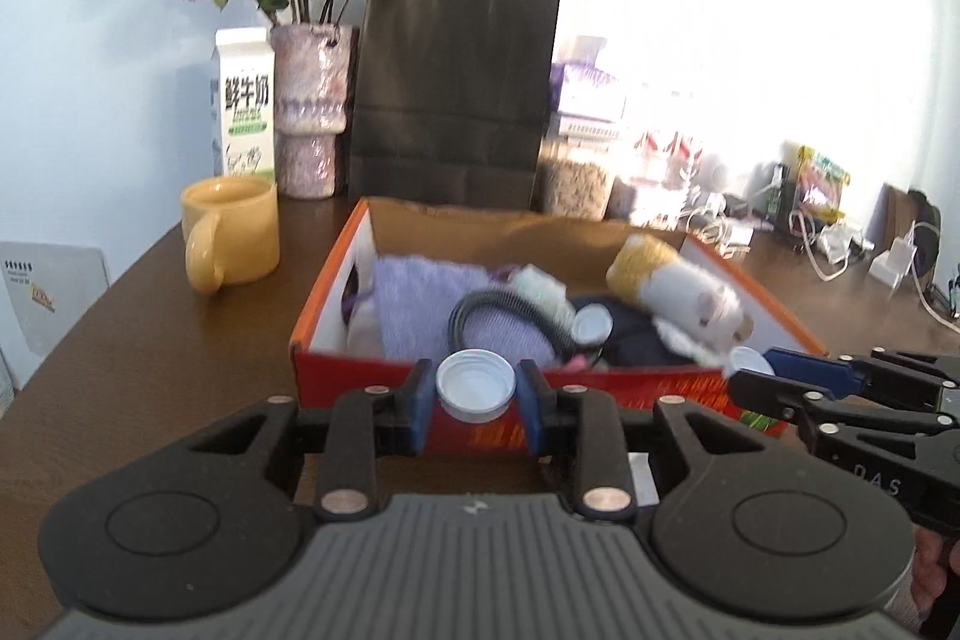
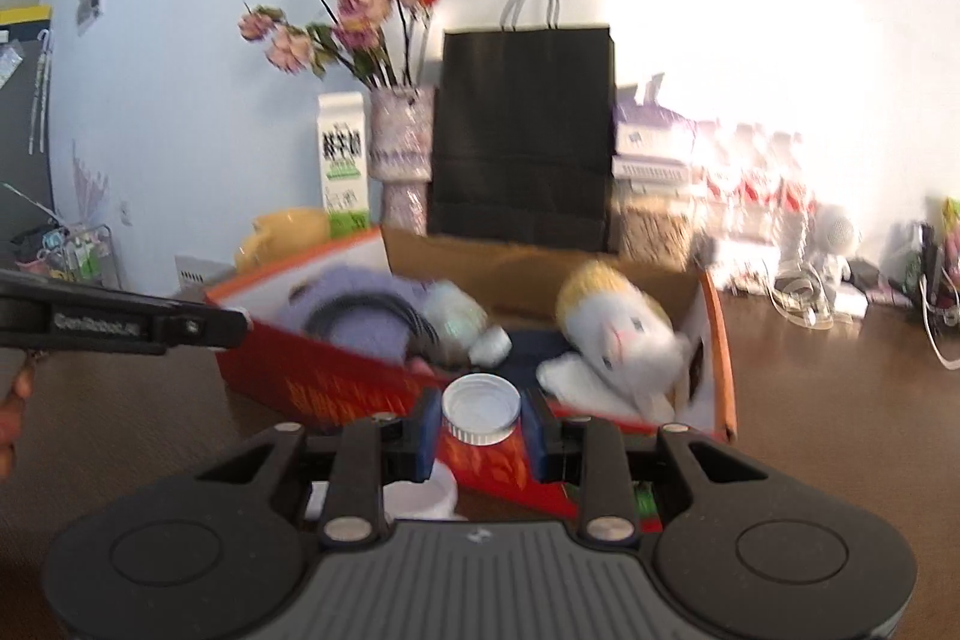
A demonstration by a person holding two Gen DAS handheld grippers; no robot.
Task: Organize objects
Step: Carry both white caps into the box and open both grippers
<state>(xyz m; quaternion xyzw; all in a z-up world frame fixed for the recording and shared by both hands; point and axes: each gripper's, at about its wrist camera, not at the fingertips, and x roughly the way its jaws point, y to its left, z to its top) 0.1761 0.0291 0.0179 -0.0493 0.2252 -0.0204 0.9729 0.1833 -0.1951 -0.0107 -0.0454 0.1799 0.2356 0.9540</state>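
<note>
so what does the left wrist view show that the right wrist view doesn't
Only the left wrist view: the whole yellow mug standing left of the box, and the right hand-held gripper seen from the side with its cap.

Only the right wrist view: a white lid on the table under the fingers, and the left hand-held gripper's side.

Both: a white bottle cap pinched between the view's own blue pads, the red box with the plush toy, the black bag, milk carton and flower vase.
</note>
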